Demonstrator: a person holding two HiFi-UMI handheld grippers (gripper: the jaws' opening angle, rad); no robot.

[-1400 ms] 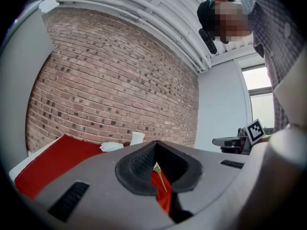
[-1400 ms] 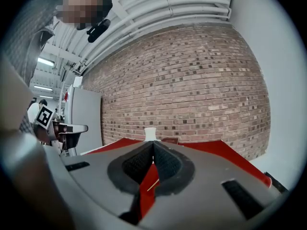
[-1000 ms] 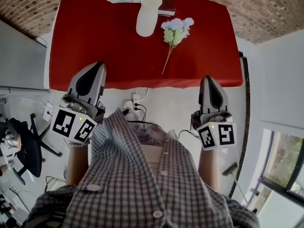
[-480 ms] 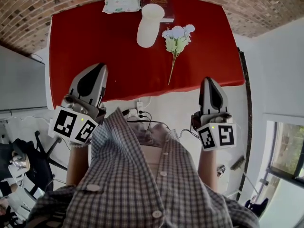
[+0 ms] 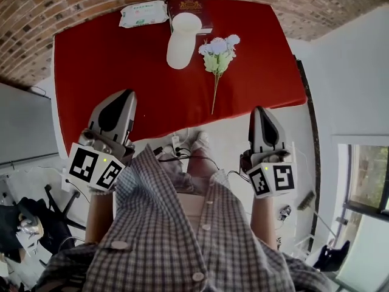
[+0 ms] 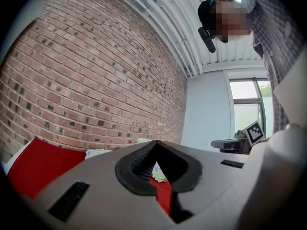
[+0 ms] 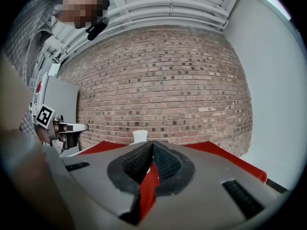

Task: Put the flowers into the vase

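Note:
A white vase [image 5: 183,40] stands upright near the far edge of the red table [image 5: 109,72]; its rim [image 7: 140,136] shows above my right gripper's jaws. Just right of it a bunch of pale blue and white flowers [image 5: 217,52] lies flat, its thin stem pointing toward the near edge; a bit of it [image 6: 159,176] peeps between my left jaws. My left gripper [image 5: 126,95] hovers at the table's near left edge, shut and empty. My right gripper [image 5: 259,111] hangs just off the near right edge, also shut with nothing in it.
A white packet of wipes [image 5: 143,13] and a dark red book [image 5: 189,6] lie at the table's far edge behind the vase. A brick wall [image 5: 73,5] runs behind the table. Cables and a power strip [image 5: 176,145] lie on the floor under the near edge.
Both grippers have come forward to the table's near edge, the left one now over the red cloth. Vase and flowers lie where they were. The jaws stay shut.

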